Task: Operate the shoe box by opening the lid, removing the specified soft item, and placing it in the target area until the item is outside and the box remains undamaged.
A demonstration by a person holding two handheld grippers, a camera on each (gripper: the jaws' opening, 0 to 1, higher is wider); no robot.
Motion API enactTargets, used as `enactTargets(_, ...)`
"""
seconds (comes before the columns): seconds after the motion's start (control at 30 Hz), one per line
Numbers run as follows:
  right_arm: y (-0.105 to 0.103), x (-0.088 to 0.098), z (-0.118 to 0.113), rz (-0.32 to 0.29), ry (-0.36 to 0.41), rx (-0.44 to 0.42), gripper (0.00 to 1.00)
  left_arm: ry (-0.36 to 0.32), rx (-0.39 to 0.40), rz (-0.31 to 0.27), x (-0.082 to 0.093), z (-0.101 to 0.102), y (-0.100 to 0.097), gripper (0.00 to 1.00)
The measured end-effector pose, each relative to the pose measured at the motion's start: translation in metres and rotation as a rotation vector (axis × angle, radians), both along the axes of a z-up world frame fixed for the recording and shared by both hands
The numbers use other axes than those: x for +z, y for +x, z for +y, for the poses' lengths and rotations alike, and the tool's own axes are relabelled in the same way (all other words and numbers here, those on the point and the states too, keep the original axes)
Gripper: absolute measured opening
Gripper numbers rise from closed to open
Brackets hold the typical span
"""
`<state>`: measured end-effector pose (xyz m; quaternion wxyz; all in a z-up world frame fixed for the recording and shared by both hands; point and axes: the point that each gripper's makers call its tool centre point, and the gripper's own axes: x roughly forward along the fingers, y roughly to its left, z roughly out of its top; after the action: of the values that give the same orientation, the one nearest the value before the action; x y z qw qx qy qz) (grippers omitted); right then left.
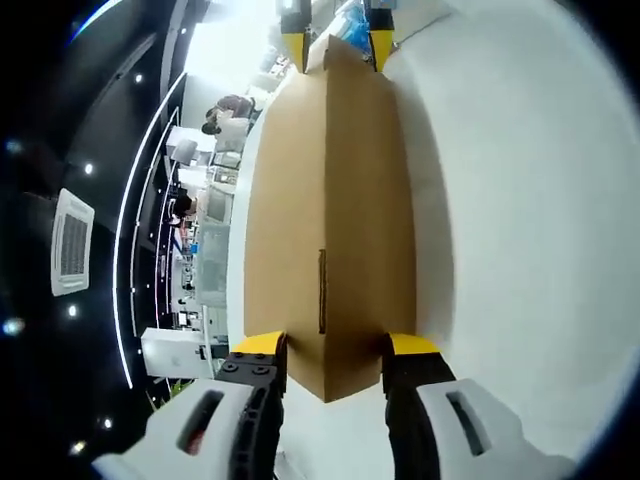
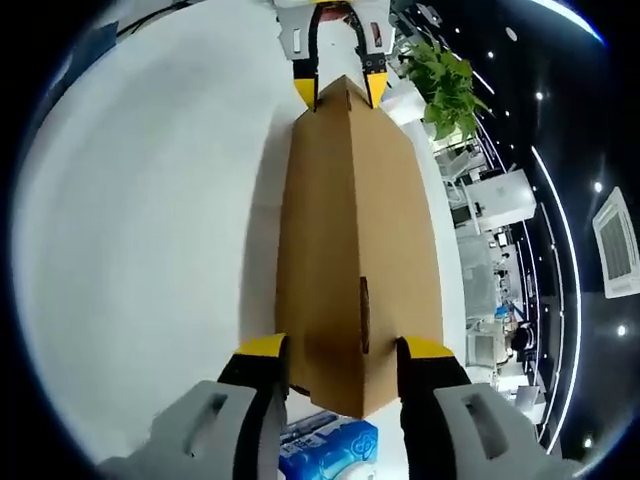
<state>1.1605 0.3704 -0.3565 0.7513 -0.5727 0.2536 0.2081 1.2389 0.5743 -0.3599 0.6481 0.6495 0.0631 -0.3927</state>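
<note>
Your shoe box [image 1: 330,220] stays shut, so whatever lies inside is hidden. In the right gripper view a blue-and-white pack [image 2: 328,450] at six o'clock is half covered by the box and cut off by the edge. Distant people [image 1: 228,120] at ten o'clock are too small to make out.

left gripper [image 1: 328,350]: fingers apparently clamped | right gripper [image 2: 343,350]: likewise

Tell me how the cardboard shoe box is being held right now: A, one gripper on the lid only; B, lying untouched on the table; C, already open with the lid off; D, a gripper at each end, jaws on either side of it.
D: the left gripper and right gripper each straddle one end of the closed shoe box.
</note>
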Motion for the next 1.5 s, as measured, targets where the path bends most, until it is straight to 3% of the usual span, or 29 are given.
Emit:
enactTargets(0.67,-0.010,0.001,0.001,0.013,0.009,0.011,0.34,-0.039,0.033,0.027,0.001,0.000,-0.011,0.37)
enactTargets(1.2,-0.057,0.000,0.000,0.031,0.017,0.034,0.34,-0.053,-0.003,0.053,0.001,0.000,-0.059,0.37)
enactTargets(1.43,-0.073,0.001,0.001,0.040,0.060,0.002,0.33,-0.055,-0.003,0.063,0.000,-0.003,-0.074,0.37)
enactTargets(1.5,-0.078,0.003,0.002,0.031,0.111,-0.022,0.31,-0.055,-0.001,0.063,0.000,-0.003,-0.078,0.37)
